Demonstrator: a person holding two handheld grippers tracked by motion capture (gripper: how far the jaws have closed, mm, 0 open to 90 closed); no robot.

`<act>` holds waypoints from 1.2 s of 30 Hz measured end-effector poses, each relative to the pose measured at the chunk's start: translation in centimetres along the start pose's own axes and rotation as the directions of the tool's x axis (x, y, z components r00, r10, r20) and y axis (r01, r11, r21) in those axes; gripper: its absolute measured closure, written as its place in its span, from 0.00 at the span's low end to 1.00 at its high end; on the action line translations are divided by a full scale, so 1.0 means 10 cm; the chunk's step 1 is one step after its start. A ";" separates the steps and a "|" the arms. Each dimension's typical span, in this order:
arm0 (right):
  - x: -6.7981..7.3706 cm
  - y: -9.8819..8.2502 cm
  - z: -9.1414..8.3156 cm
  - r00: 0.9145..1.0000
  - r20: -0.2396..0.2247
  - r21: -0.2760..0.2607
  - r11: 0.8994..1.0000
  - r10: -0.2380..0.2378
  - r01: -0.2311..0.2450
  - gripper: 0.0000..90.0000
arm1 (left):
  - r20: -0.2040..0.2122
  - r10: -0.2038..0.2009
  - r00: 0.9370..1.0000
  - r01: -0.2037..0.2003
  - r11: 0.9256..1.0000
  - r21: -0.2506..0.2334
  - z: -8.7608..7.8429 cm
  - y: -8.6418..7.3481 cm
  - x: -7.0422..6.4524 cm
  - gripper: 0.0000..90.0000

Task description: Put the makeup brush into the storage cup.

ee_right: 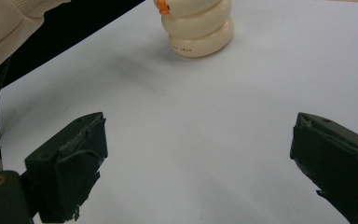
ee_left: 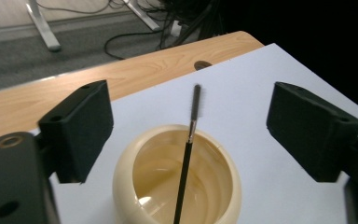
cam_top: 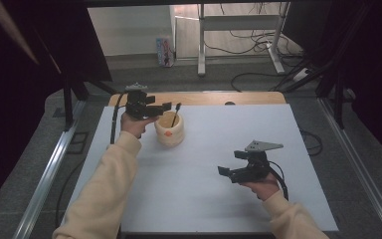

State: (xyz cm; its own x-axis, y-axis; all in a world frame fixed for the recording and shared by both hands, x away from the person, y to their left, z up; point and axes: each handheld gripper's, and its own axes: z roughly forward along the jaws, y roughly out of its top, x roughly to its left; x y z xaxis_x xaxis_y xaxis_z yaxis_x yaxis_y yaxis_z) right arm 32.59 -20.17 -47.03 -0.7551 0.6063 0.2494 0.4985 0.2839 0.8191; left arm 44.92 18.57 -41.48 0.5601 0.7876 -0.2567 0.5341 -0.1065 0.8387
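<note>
A cream, ribbed pot with an orange spot on its side stands on the white sheet, left of the middle. A thin black brush leans upright inside it, tip up. My left gripper hovers just over the pot's far-left rim and is open. In the left gripper view the brush rises from the pot between the wide-spread jaws of the gripper, touching neither. My right gripper is open low over the sheet at the right, nothing between its jaws. Farther off stands the pot.
A strip of wooden tabletop shows beyond the sheet's far edge. Metal rails run along both sides of the table. On the floor behind are a desk frame, cables and a small box.
</note>
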 end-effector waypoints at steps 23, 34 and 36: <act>0.00 0.04 -0.02 1.000 0.005 -0.013 1.000 0.001 0.000 0.05 | 0.063 0.041 0.997 -0.039 0.999 -0.028 -0.63 -0.29 -0.30 0.09; -0.01 0.03 -0.06 1.000 0.013 -0.023 1.000 0.001 0.000 0.05 | 0.081 0.049 0.995 -0.049 0.999 -0.012 -0.96 -0.80 -0.38 0.08; -0.01 0.03 -0.06 1.000 0.015 -0.021 1.000 -0.001 0.001 0.05 | 0.080 0.041 0.996 -0.040 0.999 -0.006 -1.00 -0.91 -0.37 0.08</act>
State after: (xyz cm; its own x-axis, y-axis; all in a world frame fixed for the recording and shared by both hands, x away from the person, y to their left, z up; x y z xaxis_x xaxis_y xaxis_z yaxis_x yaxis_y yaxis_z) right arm 32.61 -20.57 -46.49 -0.7491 0.6173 0.2406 0.4883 0.2689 0.8302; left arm 31.66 22.66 -43.38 0.6302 0.7317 -0.2598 0.5071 -0.1344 0.8513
